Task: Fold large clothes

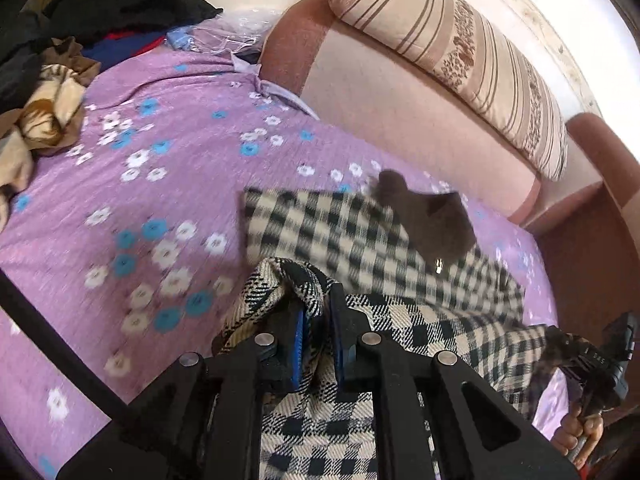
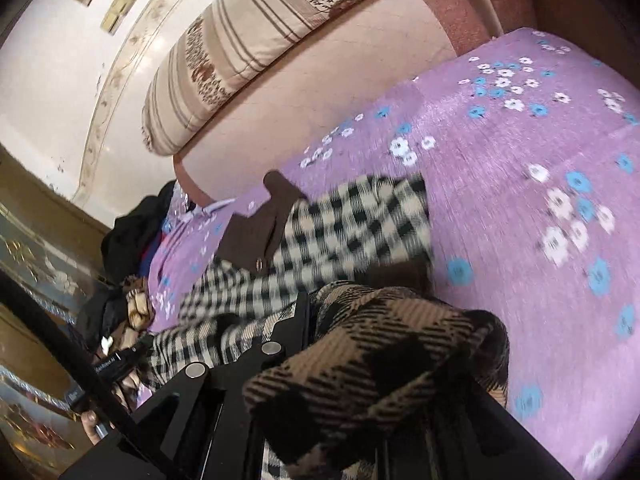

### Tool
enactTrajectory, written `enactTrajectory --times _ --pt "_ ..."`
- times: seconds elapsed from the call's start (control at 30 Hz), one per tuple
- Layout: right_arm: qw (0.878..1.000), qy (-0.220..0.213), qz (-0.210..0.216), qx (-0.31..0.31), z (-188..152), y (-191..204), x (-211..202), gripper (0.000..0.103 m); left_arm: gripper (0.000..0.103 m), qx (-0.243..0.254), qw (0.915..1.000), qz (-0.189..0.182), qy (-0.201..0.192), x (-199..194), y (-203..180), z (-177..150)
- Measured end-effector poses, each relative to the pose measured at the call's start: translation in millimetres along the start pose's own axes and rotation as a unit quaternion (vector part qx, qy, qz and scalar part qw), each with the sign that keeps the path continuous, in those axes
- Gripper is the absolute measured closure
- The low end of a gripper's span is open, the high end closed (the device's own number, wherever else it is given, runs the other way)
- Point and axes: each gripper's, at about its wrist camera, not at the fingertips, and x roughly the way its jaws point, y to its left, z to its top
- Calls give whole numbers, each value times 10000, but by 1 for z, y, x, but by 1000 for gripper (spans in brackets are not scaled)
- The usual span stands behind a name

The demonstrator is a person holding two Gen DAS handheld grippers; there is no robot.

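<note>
- folding well means keeping both hems level: left hand-held gripper (image 1: pixel 318 320) pinching the checked coat (image 1: pixel 360 240)
- right hand-held gripper (image 2: pixel 316 316) pinching it too (collar ahead)

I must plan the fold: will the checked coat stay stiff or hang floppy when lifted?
Probably floppy: the checked coat bunches and droops around the left gripper. Its weave looks thick, so maybe rather heavy. Probably not slippery on the bedspread.
</note>
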Motion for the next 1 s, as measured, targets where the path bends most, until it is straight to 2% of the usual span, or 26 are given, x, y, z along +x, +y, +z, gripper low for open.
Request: enactTrajectory --times 0.07,0.1,0.13,0.2,0.23,0.33,0.43,0.53,0.63,0.7,0.77,0.83,0.9,1.0 --pt "9998 -80 83 156 15 -6 10 89 91 -121 9997 -191 -84 7 4 11" --pt "9996 -130 115 231 19 -10 13 79 91 -191 9994 -281 -102 9 6 14" --pt "9993 -215 90 287 23 -12 14 61 87 -327 9984 -442 -127 10 9 19" --pt "9980 -514 -19 372 30 -18 16 35 85 -592 9955 -726 -136 12 16 25" --pt "9973 -596 -44 435 33 -21 16 34 84 -722 9937 -843 -135 14 19 28" --pt "9968 -606 -138 512 36 -27 19 34 77 -881 9920 -892 -152 14 20 29" --pt "9968 -692 -175 356 37 -19 13 34 49 -972 9908 -811 -481 0 19 31" --pt "9959 -873 -200 -109 34 7 -2 34 28 -1066 9868 -759 -957 -28 18 36" --pt "9929 -933 -238 -692 24 36 -13 34 26 -953 9873 -454 -1184 -53 14 40" --pt "9899 -744 -224 -1186 8 58 -12 34 26 -754 9899 -125 -1196 -62 11 39" --pt "9859 -393 -159 -1616 -10 75 -5 40 26 -439 9911 294 -1224 -70 6 32" --pt "9798 182 -20 -1993 -39 89 10 56 26 -134 9896 749 -1221 -75 5 23" --pt "9720 560 -106 -2281 -64 98 25 68 26 222 9859 1222 -1120 -78 4 9" --pt "9568 953 -435 -2713 -100 108 55 71 26 421 9834 1553 -838 -87 16 -10"
